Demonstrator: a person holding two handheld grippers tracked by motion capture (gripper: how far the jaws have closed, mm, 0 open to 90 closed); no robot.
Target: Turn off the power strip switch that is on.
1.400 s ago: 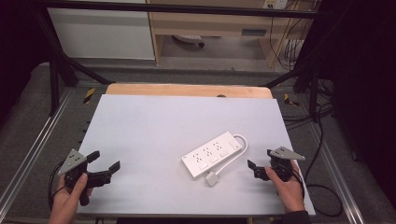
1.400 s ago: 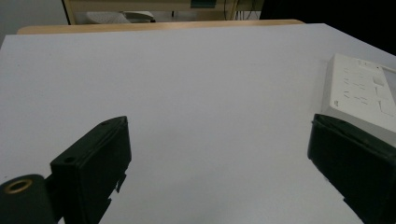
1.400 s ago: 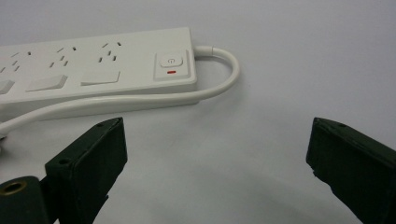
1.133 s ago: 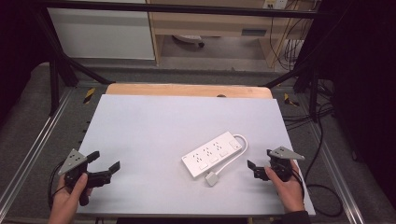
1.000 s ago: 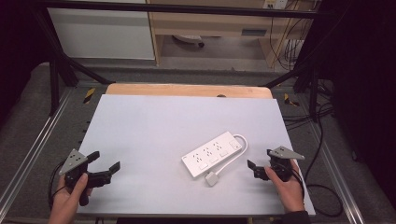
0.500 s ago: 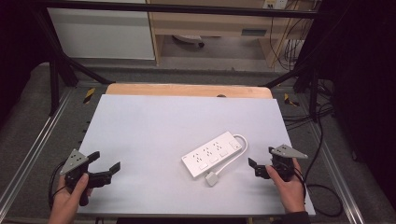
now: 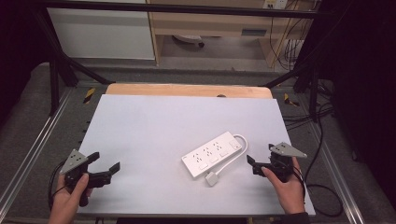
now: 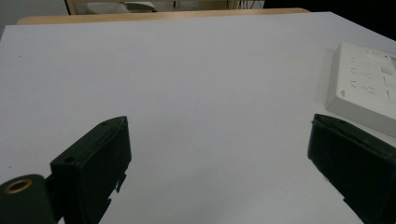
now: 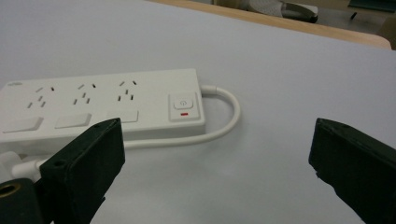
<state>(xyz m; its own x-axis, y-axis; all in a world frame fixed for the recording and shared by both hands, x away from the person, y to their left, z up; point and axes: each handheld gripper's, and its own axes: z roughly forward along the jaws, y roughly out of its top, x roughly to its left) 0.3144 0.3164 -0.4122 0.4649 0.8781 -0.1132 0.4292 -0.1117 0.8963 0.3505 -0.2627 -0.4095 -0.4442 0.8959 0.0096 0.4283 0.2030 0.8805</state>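
Observation:
A white power strip (image 7: 212, 153) lies at an angle right of the middle of the white table (image 7: 177, 121). Its white cable (image 7: 241, 148) loops back to a plug (image 7: 212, 178) lying in front of it. My right gripper (image 7: 260, 155) is open just to the right of the strip, with nothing between its jaws. In the right gripper view the strip (image 9: 102, 100), its switch with a red mark (image 9: 183, 103) and the cable (image 9: 226, 126) lie just beyond the open gripper (image 9: 215, 154). My left gripper (image 7: 103, 162) is open near the front left corner; its own view has the strip's end (image 8: 364, 86) at far right.
A wooden strip (image 7: 187, 89) runs along the table's far edge. Metal rails (image 7: 28, 154) flank both sides. Dark cables (image 7: 322, 191) trail on the floor at the right. A white cabinet (image 7: 102, 32) and a shelf unit stand beyond the table.
The right gripper has drifted very slightly toward the near right; the left gripper and the power strip have stayed put.

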